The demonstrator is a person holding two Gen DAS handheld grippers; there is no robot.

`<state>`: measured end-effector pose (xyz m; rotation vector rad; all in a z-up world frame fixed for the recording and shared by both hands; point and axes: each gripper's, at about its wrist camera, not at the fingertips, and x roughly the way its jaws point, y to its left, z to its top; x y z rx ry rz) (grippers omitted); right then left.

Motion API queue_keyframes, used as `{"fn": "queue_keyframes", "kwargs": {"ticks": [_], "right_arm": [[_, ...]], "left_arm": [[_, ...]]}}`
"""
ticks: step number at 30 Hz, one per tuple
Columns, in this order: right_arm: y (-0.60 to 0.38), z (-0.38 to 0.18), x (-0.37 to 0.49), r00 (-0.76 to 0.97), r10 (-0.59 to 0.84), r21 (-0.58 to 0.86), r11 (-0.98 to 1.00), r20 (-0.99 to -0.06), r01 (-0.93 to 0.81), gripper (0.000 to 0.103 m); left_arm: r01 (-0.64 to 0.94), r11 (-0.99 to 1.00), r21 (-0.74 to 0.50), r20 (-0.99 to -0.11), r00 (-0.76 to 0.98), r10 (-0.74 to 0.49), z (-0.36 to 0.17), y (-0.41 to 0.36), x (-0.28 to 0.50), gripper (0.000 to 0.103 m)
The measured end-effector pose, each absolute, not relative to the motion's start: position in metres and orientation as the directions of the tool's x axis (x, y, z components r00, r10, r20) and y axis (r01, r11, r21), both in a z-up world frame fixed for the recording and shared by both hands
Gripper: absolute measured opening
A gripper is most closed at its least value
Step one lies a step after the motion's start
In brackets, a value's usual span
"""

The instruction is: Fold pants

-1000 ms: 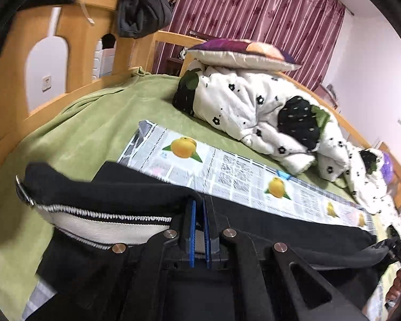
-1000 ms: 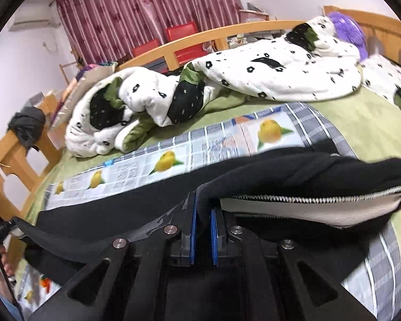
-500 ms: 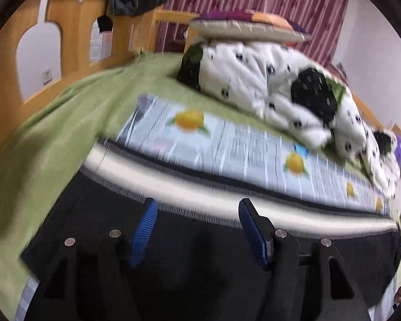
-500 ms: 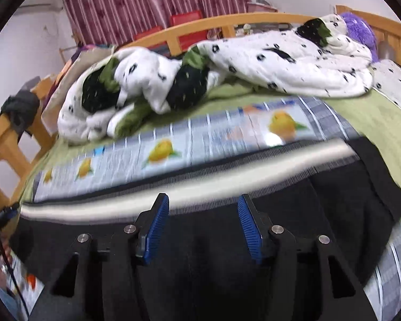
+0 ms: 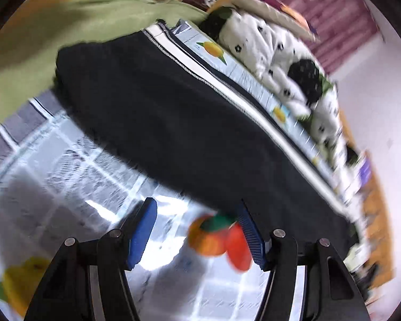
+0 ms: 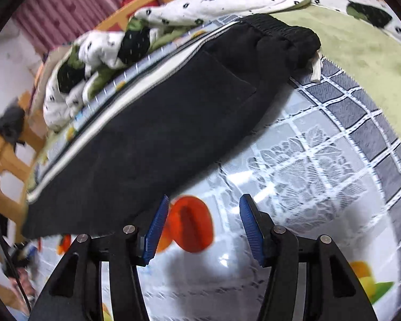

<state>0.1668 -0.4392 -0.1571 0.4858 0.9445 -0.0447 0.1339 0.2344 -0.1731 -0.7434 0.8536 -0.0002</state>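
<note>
Black pants [image 5: 189,123]: laid lengthwise on the fruit-printed mat [image 5: 66,182] over the green bedspread [image 5: 40,26], already doubled leg on leg by the look of it, white side stripe [image 5: 227,80] along the far edge, elastic waistband [image 6: 280,32] with a pale drawstring end [image 6: 316,67] toward the right side. Left tongs [image 5: 196,230]: parted to a middling gap, nothing between the blue pads, poised just off the near hem over bare mat. Right tongs [image 6: 203,219]: likewise parted to a middling gap, empty, just off the near edge, over the printed orange fruit [image 6: 189,222]. Jaws of both recently opening; no cloth in either. Risks, as judged: near edge lying slightly bowed, not square, so a cross fold begun from here likely to come out skewed; glossy mat apt to let the whole garment slide if one end is dragged rather than lifted; pinching only the top layer liable to peel the legs apart and undo the lengthwise fold; mat itself easily caught along with the cloth, given pads so close to it; drawstring end loose and prone to stick out of the finished bundle; rumpled spotted quilt [image 5: 275,48] close behind the stripe, a possible snag for anything carried far back. Motion blur in both views: exact contact with the hem not discernible.
</note>
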Motion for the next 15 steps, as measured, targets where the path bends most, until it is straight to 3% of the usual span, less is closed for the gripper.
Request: {"fn": "queue_keyframes", "kwargs": {"ticks": [5,9,10,11,12,13,15], "right_arm": [[-0.439,-0.164,0.207,0.605,0.203,0.426,0.869,-0.770,0.252,0.055],[-0.443,-0.173,0.248,0.633,0.229,0.478,0.841,-0.739,0.253,0.047],[-0.445,-0.174,0.256,0.644,0.239,0.501,0.826,-0.726,0.258,0.046],[-0.447,-0.176,0.263,0.652,0.251,0.525,0.809,-0.716,0.264,0.046],[-0.449,-0.177,0.268,0.652,0.250,0.531,0.801,-0.716,0.276,0.035],[-0.449,-0.177,0.270,0.646,0.236,0.521,0.802,-0.726,0.292,0.017],[-0.450,-0.172,0.266,0.654,0.219,0.508,0.812,-0.724,0.289,0.012]], "left_arm": [[-0.321,0.649,-0.689,-0.635,0.699,-0.329,-0.183,0.248,0.170,0.052],[-0.352,0.581,-0.734,-0.614,0.710,-0.345,-0.188,0.253,0.200,0.050],[-0.360,0.579,-0.731,-0.619,0.707,-0.342,-0.188,0.253,0.204,0.047],[-0.381,0.591,-0.711,-0.642,0.695,-0.324,-0.188,0.252,0.209,0.035],[-0.398,0.608,-0.687,-0.665,0.682,-0.304,-0.188,0.252,0.209,0.023],[-0.405,0.629,-0.664,-0.684,0.668,-0.292,-0.187,0.252,0.209,0.019],[-0.378,0.653,-0.657,-0.678,0.675,-0.291,-0.183,0.253,0.200,0.011]]}}
